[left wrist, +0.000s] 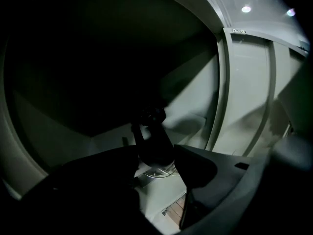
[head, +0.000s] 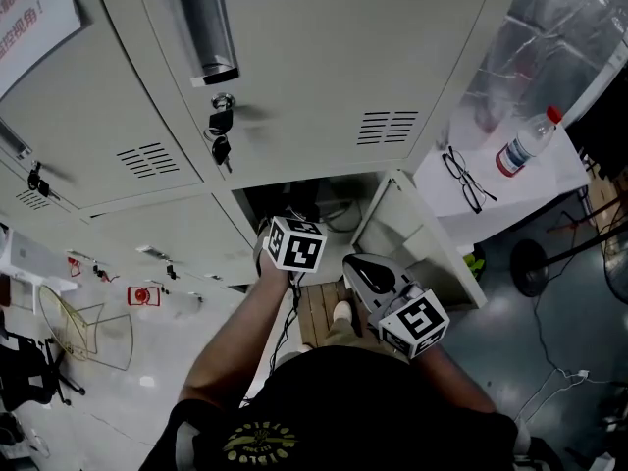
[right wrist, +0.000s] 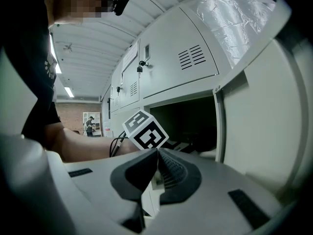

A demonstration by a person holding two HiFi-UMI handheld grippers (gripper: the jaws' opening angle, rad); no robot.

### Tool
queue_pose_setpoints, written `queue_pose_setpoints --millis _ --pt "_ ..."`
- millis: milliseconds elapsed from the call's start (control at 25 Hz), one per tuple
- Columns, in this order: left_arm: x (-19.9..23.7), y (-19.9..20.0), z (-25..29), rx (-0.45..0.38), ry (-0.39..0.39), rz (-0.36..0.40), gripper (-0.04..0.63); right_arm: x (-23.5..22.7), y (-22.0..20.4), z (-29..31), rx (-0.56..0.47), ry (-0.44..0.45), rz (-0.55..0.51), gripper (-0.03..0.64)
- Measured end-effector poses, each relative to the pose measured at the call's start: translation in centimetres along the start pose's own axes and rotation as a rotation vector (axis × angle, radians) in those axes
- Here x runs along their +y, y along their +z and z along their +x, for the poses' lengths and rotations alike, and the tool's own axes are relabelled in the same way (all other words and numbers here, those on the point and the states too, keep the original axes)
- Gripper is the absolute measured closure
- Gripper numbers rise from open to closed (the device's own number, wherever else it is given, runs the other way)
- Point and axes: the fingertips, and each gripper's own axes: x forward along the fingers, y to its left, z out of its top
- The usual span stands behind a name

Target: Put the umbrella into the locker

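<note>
One folded, dark umbrella (left wrist: pixel 152 136) stands between the left tongs (left wrist: pixel 156 156). Its body fills the gap from one pad to the other, so the tongs look clamped on it rather than standing loose round it. Its knobbed far end points into the shadowed inside of the open locker (left wrist: pixel 195 99), a lower compartment whose door (head: pixel 412 232) is swung out to the right. In the head view the left marker cube (head: pixel 297 245) sits right at the mouth of the dark opening, and the tips of the tongs and the umbrella are hidden past it.

By this reading the task is well on: the door is open and the umbrella's front part is inside the compartment. What seems left is to carry it fully in, lay it on the locker floor, let go and draw the tongs out. Whether the umbrella already touches the floor is too dark to tell.

The right tongs (right wrist: pixel 157 153) are pressed together with nothing between them, held just outside the opening beside the left arm.

Further out, keys (head: pixel 221 130) hang from the lock of the shut door above. At the right a white bench (head: pixel 554 173) carries a water bottle (head: pixel 525 143) and a pair of glasses (head: pixel 466 180).
</note>
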Motion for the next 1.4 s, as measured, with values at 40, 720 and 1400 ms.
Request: queue_pose_setpoints --millis 40,720,1400 --pt "0.1 0.2 0.3 0.0 -0.002 0.001 0.354 -0.1 0.0 0.1 0.001 -0.001 0.002 0.588" --pt "0.9 1.9 2.6 -0.031 0.002 0.014 0.353 -0.5 0.9 0.0 -0.005 -0.014 -0.027 0.588" --pt "0.0 0.4 -8.5 -0.312 0.005 -0.108 0.519 -0.5 2.9 -1.6 -0.07 -0.105 -0.102 0.588"
